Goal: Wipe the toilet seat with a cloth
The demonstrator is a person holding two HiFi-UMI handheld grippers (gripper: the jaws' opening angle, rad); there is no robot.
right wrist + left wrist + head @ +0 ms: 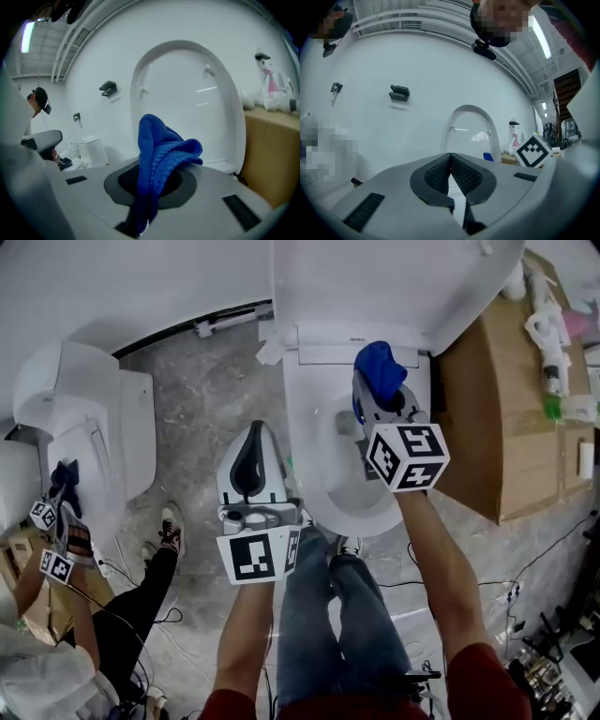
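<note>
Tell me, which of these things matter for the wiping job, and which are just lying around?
Job: blue cloth, clamped in the right gripper; toilet seat; raised lid.
Lying about: cardboard box; spray bottle; second toilet at left.

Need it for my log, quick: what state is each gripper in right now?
Left gripper: tongs shut, holding nothing.
Right gripper: tongs shut on the blue cloth.

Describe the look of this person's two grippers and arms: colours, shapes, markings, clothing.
The left gripper and the right gripper have smooth pale grey shells tapering to jaws lined with dark ribbed pads. Each carries a white cube printed with black square markers. The person wears short red sleeves.
</note>
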